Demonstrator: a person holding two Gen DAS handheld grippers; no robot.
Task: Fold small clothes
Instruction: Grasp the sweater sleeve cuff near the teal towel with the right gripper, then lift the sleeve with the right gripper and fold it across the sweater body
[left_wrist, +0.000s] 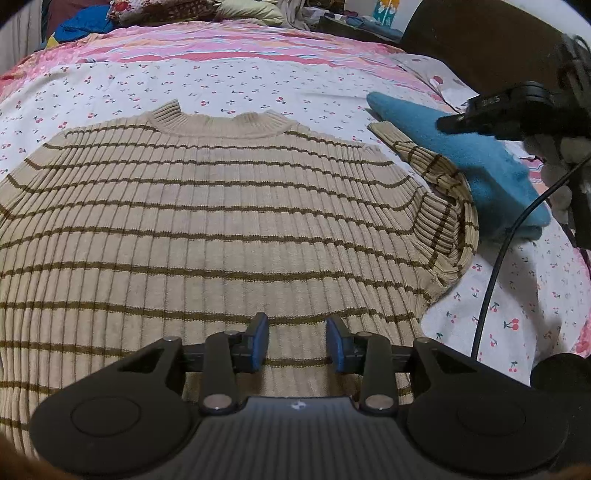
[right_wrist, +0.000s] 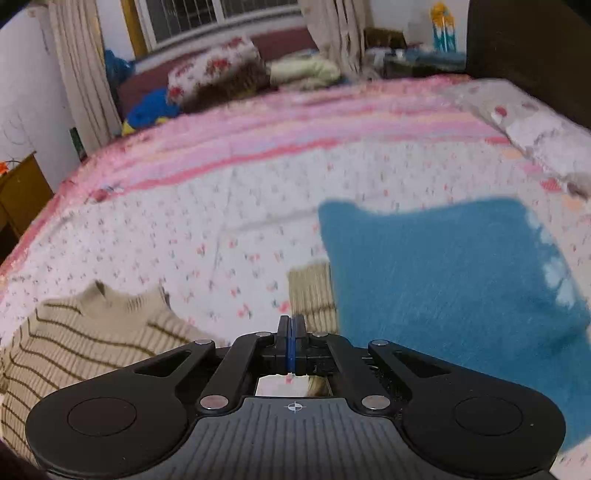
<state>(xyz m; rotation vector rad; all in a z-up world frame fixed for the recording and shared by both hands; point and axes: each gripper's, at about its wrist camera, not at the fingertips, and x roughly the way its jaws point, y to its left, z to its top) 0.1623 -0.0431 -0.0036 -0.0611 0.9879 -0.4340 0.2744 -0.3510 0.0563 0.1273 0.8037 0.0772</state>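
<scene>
A beige ribbed sweater with brown stripes (left_wrist: 221, 221) lies flat on the bed, collar away from me. Its right sleeve (left_wrist: 436, 173) is bent and bunched beside a blue knit cloth (left_wrist: 480, 166). My left gripper (left_wrist: 297, 332) is open and empty, hovering over the sweater's lower middle. My right gripper (right_wrist: 291, 325) is shut with nothing visible between its pads, above the sheet between the sweater (right_wrist: 92, 332) and the blue cloth (right_wrist: 461, 295). The sleeve's cuff (right_wrist: 310, 291) lies just ahead of it. The right gripper's body also shows in the left wrist view (left_wrist: 517, 114).
The bed has a white cherry-print sheet (left_wrist: 221, 85) and a pink striped quilt (right_wrist: 295, 125) farther back. Pillows and piled bedding (right_wrist: 221, 74) lie beyond it. A dark headboard (right_wrist: 535, 55) stands at the right. A black cable (left_wrist: 495, 266) hangs at the right.
</scene>
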